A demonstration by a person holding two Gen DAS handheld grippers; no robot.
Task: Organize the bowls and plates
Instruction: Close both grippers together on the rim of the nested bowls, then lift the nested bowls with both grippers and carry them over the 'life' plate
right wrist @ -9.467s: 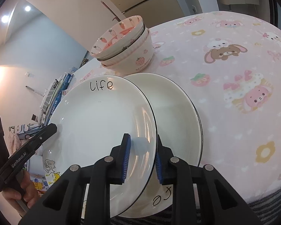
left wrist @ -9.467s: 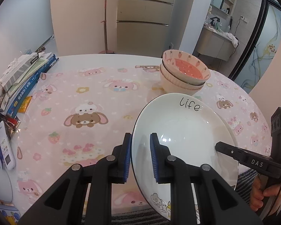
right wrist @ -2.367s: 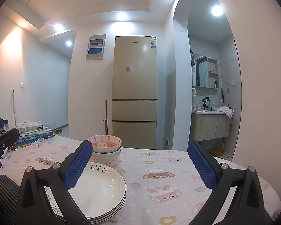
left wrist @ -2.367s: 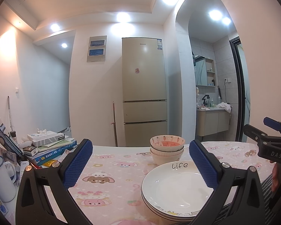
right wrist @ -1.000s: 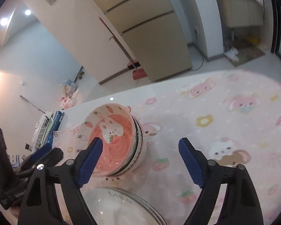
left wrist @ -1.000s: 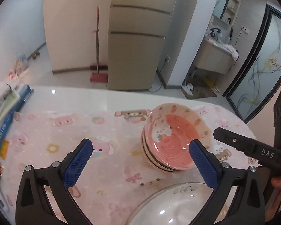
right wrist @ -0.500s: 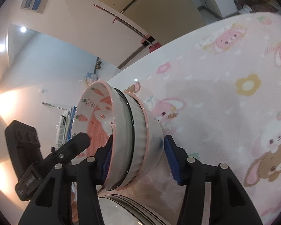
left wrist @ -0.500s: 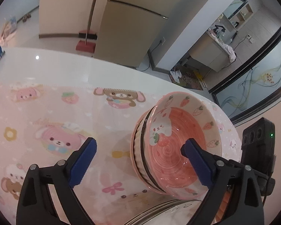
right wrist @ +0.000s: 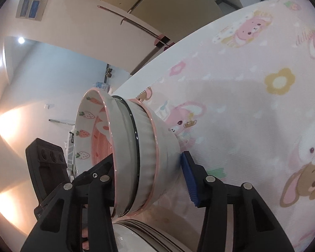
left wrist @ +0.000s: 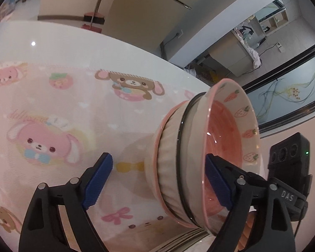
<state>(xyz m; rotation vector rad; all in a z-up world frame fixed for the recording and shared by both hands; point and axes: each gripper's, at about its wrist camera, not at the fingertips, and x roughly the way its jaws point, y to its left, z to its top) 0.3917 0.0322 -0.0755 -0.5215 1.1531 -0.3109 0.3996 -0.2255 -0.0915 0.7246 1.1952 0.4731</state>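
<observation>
You're in a home: a fridge (left wrist: 149,6), a washbasin cabinet (left wrist: 231,56), and a cartoon-print cloth (left wrist: 52,113) on the table.

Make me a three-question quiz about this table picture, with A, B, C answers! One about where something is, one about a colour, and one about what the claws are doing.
1. Where is the stack of bowls?
A. on the pink cloth
B. on the floor
C. inside the fridge

2. What colour is the inside of the top bowl?
A. blue
B. pink-red
C. green

3. What is between the right claw's pads?
A. nothing
B. a cup
C. the bowl stack

Answers:
1 A, the stack stands on the cartoon-animal cloth.
2 B, its middle is pink-red below a strawberry border.
3 C, one pad sits inside the rim and the other at the outer wall.
</observation>
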